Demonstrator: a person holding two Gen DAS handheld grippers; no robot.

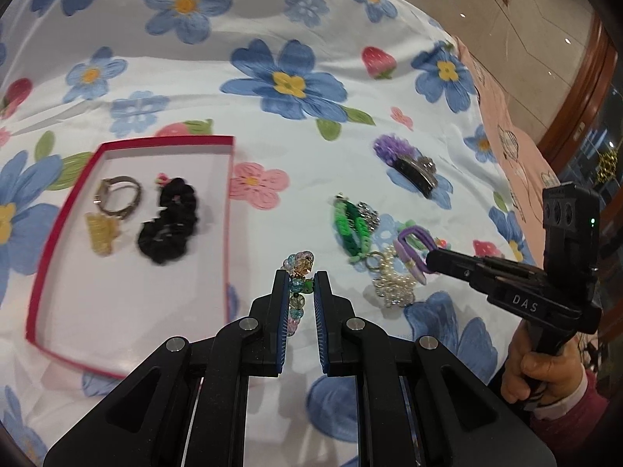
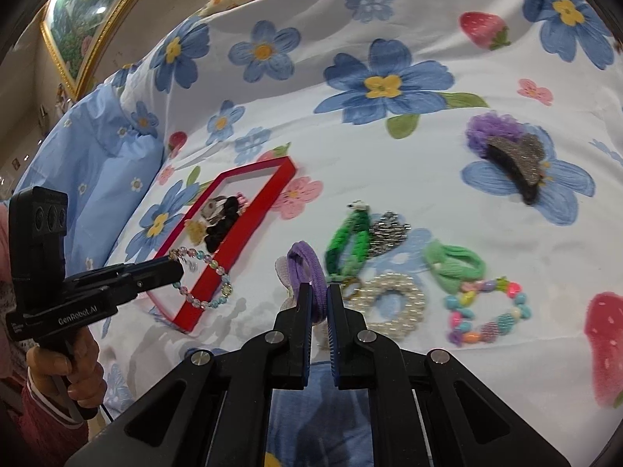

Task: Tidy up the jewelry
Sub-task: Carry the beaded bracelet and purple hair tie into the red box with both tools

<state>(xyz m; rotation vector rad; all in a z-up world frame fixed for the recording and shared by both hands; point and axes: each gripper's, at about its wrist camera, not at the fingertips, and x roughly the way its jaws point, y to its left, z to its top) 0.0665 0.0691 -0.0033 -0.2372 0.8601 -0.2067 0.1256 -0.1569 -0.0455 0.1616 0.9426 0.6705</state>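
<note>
We hold two pieces at once. Our left gripper (image 1: pixel 301 274) is clamped on a glass-bead bracelet (image 1: pixel 299 272), which hangs as a loop off the fingertips at the near long edge of the red box (image 1: pixel 128 144), at about nine o'clock from the right wrist camera. Our right gripper (image 2: pixel 319 288) is pinched on a purple hair tie (image 2: pixel 307 268), lifted just above the other pieces.

The bracelet looks light but lumpy. The beads are hard and smooth, so they can roll out of the pads, and the string between them swings freely. We judge the best hold to be across the string between two beads, not on a bead's crown. The hair tie is soft, stretchy and grippy, so a pinch anywhere on its band should hold.

Inside the box, toward eleven o'clock in the left wrist view, lie a black scrunchie (image 1: pixel 169 222), a metal ring (image 1: pixel 118 194) and a yellow clip (image 1: pixel 102 235). The near half of the box is bare.

On the floral bedsheet (image 1: pixel 272 19) at two o'clock rest a green braided band (image 1: pixel 350 225), a pearl bracelet (image 2: pixel 389 303), a pastel bead bracelet (image 2: pixel 486 311), a green hair tie (image 2: pixel 455 264) and a purple-and-grey hair claw (image 2: pixel 510 155). The box's raised rim is the one obstacle; the swinging loop could catch on it.
</note>
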